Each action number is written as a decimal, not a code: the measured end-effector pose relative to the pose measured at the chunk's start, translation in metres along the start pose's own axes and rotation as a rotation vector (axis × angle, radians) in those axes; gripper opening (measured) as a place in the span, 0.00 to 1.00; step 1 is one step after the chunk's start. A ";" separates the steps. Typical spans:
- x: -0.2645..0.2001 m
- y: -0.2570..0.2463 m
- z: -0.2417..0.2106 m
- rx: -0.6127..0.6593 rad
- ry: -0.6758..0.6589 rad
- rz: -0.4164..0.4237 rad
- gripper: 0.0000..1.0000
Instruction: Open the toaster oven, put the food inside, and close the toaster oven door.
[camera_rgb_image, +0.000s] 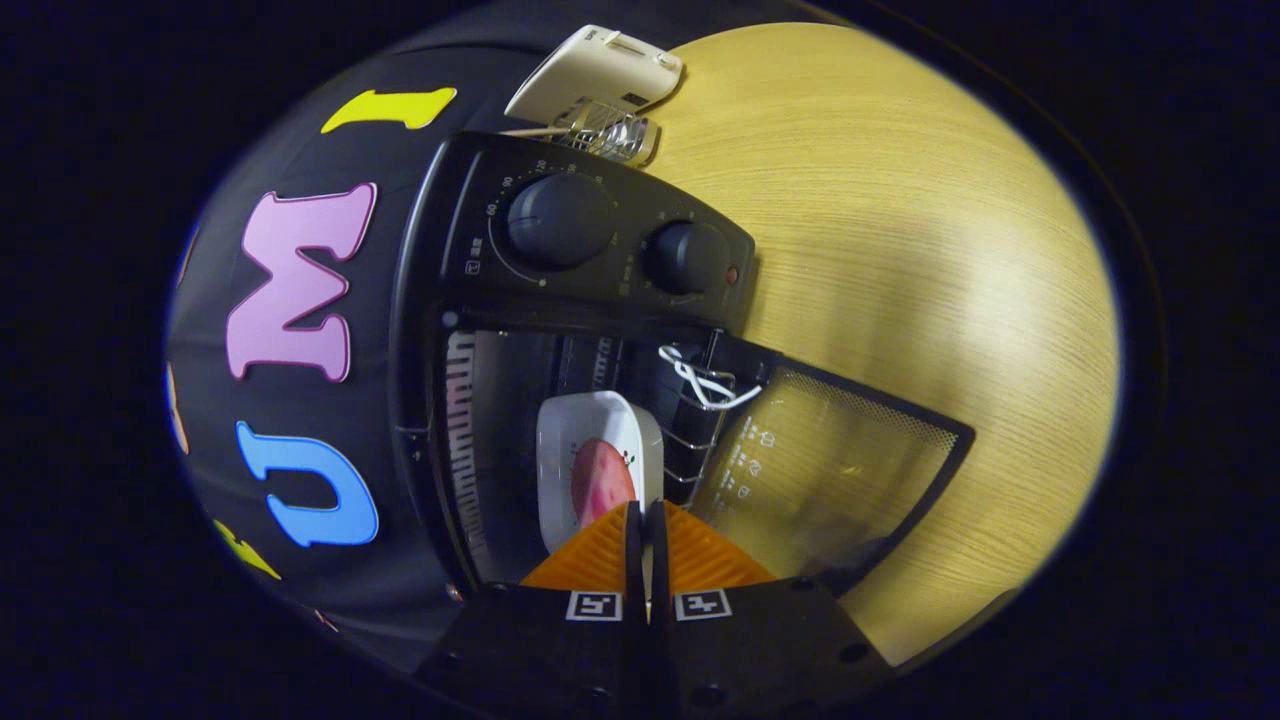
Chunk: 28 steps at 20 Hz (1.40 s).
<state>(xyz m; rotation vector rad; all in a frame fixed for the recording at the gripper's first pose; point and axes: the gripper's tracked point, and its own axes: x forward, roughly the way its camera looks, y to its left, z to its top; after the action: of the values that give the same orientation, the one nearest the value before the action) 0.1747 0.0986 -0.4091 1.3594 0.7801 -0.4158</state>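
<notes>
Toaster oven (560, 300) door (840, 470) hanging open; gripper (646, 512) clenching the white dish's (590, 430) rim, holding the food (600, 482) inside the cavity, above the rack (700, 440).

Matt black toaster oven (590, 250) with a glossy glass door (840, 460); glossy white dish (595, 430); pale, smooth wood-grain surface (900, 220).

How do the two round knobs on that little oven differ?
The left knob looks larger than the right knob. The left knob has a ring of numbers around it; the right knob has a red light beside it. Both are dark, round, on the toaster oven's panel.
</notes>
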 end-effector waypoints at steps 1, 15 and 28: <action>0.005 0.006 0.000 0.032 -0.020 0.002 0.05; 0.031 0.029 -0.033 0.111 -0.092 -0.080 0.06; -0.032 0.036 -0.053 -0.055 0.046 0.000 0.59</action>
<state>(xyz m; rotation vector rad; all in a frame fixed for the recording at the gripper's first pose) 0.1635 0.1515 -0.3623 1.3216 0.8237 -0.3621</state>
